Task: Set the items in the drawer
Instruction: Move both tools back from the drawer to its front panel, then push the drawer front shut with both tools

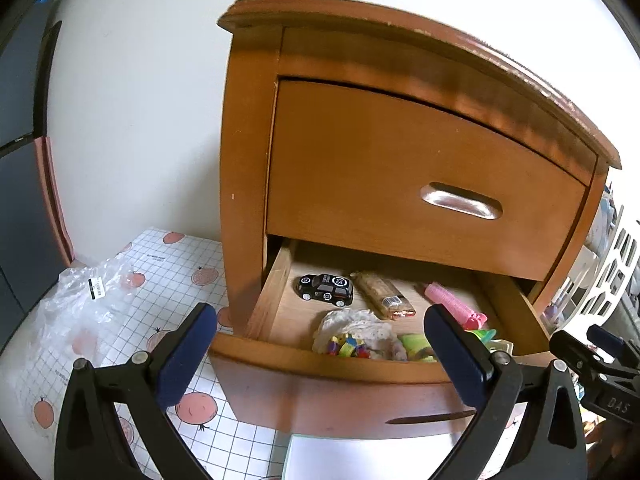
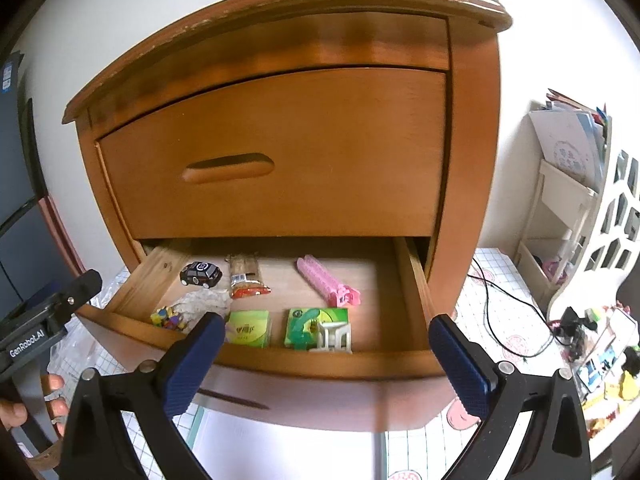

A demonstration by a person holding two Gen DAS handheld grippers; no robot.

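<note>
The wooden nightstand's lower drawer stands pulled out. Inside lie a black toy car, a snack bar, a pink clip, a clear bag of coloured bits, a green tissue pack and a green packet with a white plastic piece on it. My left gripper hangs open before the drawer front, holding nothing. My right gripper is open too, empty, in front of the drawer.
The upper drawer is shut. A crumpled clear plastic bag lies on the tomato-print gridded cloth left of the nightstand. A white shelf, cables and small clutter sit to the right. A hand holds the left gripper.
</note>
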